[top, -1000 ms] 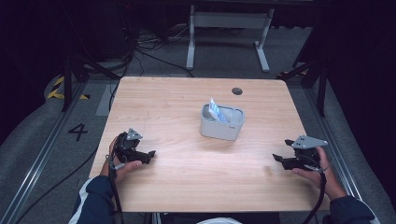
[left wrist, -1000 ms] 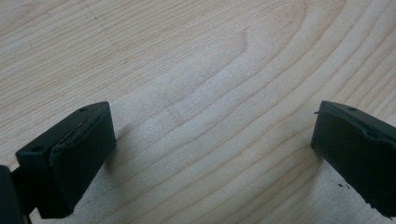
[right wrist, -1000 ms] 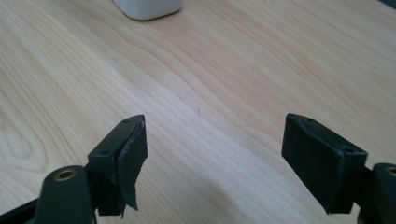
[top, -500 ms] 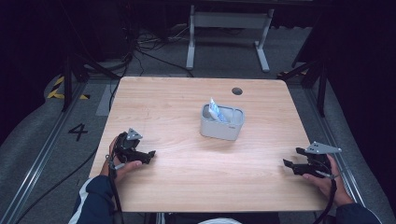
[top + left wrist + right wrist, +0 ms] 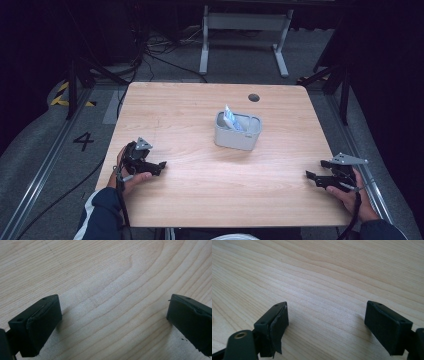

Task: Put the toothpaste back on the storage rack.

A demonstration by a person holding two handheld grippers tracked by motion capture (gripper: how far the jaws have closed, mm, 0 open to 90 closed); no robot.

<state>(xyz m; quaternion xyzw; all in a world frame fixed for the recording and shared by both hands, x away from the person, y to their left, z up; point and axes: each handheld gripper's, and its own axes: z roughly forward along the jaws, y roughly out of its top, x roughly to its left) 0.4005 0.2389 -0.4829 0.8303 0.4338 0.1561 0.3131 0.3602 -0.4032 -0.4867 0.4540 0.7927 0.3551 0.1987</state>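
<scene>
A grey rectangular bin (image 5: 238, 131) stands near the middle of the wooden table (image 5: 200, 110), with a white and blue packet (image 5: 232, 119) sticking up from its left side. My left gripper (image 5: 161, 165) rests low at the table's front left, open, far from the bin. In the left gripper view its black fingers (image 5: 37, 326) stand wide apart over bare wood. My right gripper (image 5: 308, 176) sits at the front right edge, open too. The right gripper view shows its fingers (image 5: 273, 326) spread above bare wood.
A dark round hole (image 5: 254, 97) marks the table top behind the bin. Beyond the far edge stand a grey metal frame (image 5: 245, 22) and loose cables (image 5: 165, 47) on the floor. A floor rail (image 5: 42, 170) runs along the left.
My right gripper has drawn back toward the front right corner of the table. The left gripper and the bin have stayed where they were.
</scene>
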